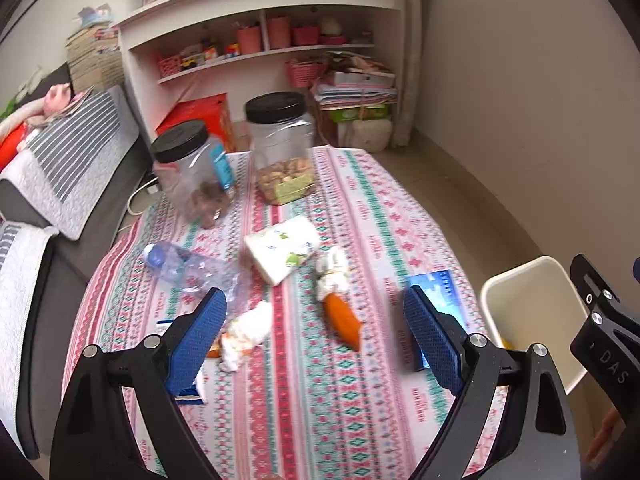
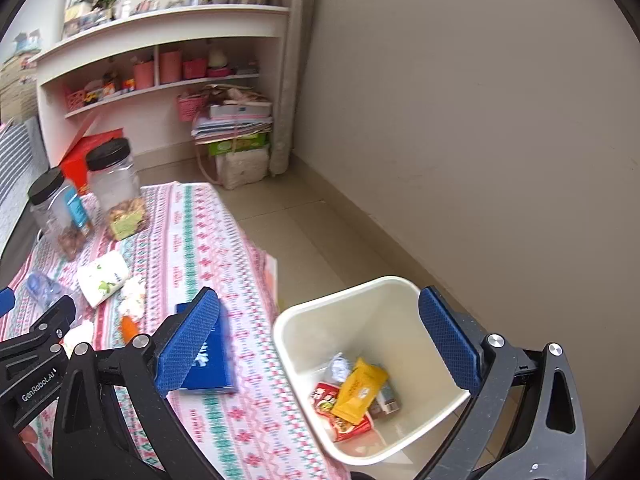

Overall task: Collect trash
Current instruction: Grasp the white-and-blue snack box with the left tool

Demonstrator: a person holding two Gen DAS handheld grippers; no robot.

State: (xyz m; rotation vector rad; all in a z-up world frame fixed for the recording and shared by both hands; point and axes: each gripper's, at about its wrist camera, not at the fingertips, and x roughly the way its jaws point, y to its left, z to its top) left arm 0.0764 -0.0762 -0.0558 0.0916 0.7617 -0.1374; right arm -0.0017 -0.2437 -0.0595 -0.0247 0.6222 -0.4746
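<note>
My left gripper (image 1: 316,320) is open and empty above the patterned table (image 1: 320,400). Below and ahead of it lie an orange wrapper (image 1: 344,320), two crumpled white tissues (image 1: 246,330) (image 1: 332,270) and a crushed clear bottle (image 1: 188,266). A cream trash bin (image 2: 360,308) stands on the floor right of the table, holding yellow and red wrappers (image 2: 356,394). My right gripper (image 2: 320,336) is open and empty above the bin's near rim. The bin also shows in the left wrist view (image 1: 532,304).
Two black-lidded clear jars (image 1: 188,172) (image 1: 282,146) stand at the table's far end. A tissue pack (image 1: 284,248) and a blue box (image 1: 436,292) lie on the table. A sofa (image 1: 60,184) runs along the left, a white shelf unit (image 1: 260,32) behind.
</note>
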